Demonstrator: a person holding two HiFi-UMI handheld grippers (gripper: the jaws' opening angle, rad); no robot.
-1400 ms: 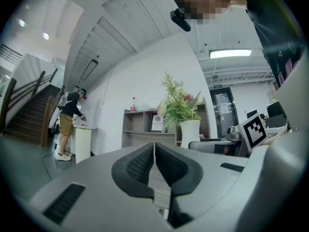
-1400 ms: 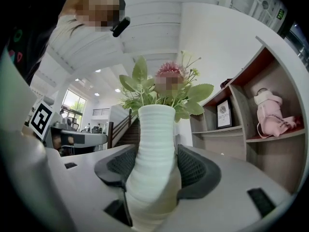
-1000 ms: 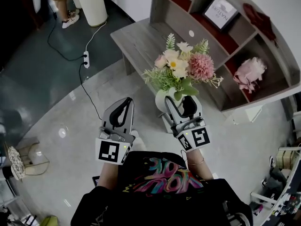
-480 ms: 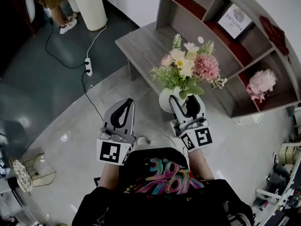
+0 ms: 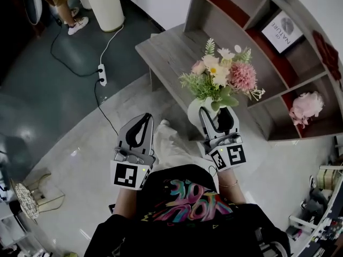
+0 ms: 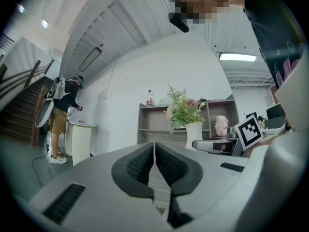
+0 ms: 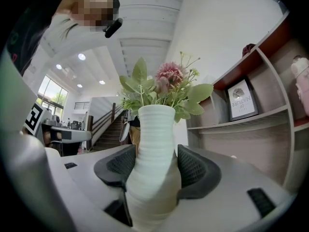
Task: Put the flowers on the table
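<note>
From where I stand, the person is on the grey floor just in front of the low wooden table [image 5: 166, 50]. The right gripper [image 5: 217, 112] is clamped on the white ribbed vase [image 7: 154, 149], which carries the flowers [image 5: 222, 79]. The vase hangs in the air near the front edge of the table and is not yet set down. The left gripper [image 5: 138, 123] is held beside it at the left, its jaws pressed together with nothing between them. To do this step well, I think the vase should stay upright while it travels over the bare board. It should then go down slowly until its bottom rests flat, and only after that should the jaws open. The bouquet looks top-heavy and the ribbed wall narrows upward, so a tilt or an early release could tip it. A place away from the edge seems safer. The right gripper view shows what the head view hides: the two dark pads [image 7: 195, 170] press the wide lower body of the vase from both sides. The head view alone shows the free table top, the shelf unit [image 5: 252, 31] behind it and the power strip [image 5: 102, 74] on the floor. The left gripper view gives the vase from the side, standing straight. It also shows a second person [image 6: 63, 105] far back by a white stand, and a bottle [image 6: 149, 98] on top of the shelves.
</note>
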